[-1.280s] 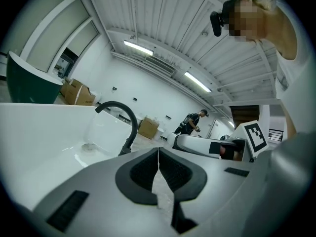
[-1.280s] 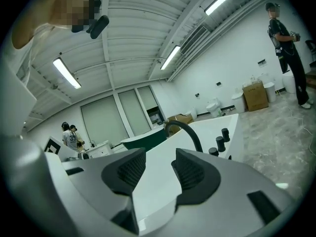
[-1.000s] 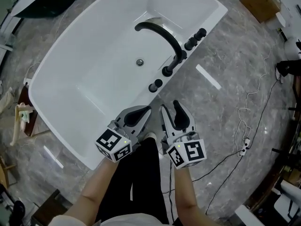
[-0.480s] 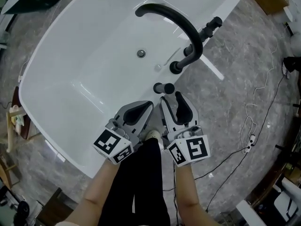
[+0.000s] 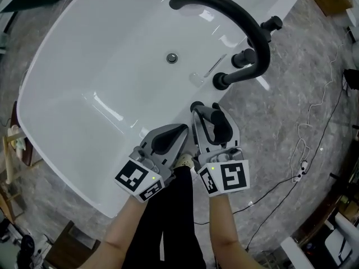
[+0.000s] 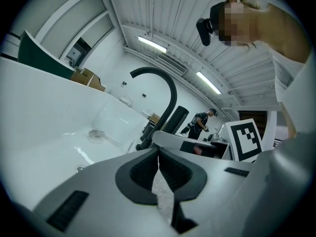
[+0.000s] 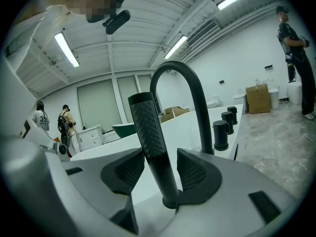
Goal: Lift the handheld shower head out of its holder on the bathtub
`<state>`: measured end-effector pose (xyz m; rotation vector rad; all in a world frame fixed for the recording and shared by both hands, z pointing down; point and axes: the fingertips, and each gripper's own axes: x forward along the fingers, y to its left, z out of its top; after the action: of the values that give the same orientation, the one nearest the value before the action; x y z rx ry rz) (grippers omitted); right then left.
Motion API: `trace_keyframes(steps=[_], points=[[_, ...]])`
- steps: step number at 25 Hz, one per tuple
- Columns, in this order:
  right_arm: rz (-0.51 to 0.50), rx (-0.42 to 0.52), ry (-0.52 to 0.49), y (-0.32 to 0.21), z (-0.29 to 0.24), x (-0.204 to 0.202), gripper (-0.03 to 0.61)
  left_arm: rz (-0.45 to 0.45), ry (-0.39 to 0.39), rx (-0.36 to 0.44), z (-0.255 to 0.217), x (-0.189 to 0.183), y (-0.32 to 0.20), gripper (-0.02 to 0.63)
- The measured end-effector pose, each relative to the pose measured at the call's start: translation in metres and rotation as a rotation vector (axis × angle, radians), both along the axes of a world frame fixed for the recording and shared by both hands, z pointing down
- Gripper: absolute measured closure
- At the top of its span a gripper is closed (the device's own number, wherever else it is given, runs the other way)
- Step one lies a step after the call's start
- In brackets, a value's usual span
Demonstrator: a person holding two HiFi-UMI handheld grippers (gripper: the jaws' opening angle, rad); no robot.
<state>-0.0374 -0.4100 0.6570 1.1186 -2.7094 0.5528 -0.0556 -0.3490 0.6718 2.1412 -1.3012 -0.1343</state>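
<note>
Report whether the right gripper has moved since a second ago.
Yes: right gripper advanced to the bathtub rim; its jaws, just opening, now straddle the shower head.

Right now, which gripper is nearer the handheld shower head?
Right. The right gripper has just been opening its jaws, which stand either side of the handheld shower head, unclamped. The left gripper is shut, apart from it on its left.

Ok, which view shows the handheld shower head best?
The right gripper view: the shower head stands upright, close up, between the right gripper's open jaws. The head view shows only its top past that gripper; the left gripper view a dark stub.
</note>
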Motion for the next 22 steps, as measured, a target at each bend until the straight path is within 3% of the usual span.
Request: trace_keyframes(steps=[5, 14, 22], points=[[0.022, -0.006, -0.007, -0.007, 0.006, -0.005, 0.387, -0.012, 0.003, -0.009, 0.008, -0.005, -0.002, 0.601], [0.045, -0.019, 0.092, -0.013, 0.015, -0.007, 0.426, 0.003, 0.015, -0.027, 0.008, -0.001, 0.001, 0.601], [0.1, -0.023, 0.064, -0.016, -0.012, 0.01, 0.436, 0.029, 0.006, -0.005, -0.015, 0.0, -0.004, 0.601]])
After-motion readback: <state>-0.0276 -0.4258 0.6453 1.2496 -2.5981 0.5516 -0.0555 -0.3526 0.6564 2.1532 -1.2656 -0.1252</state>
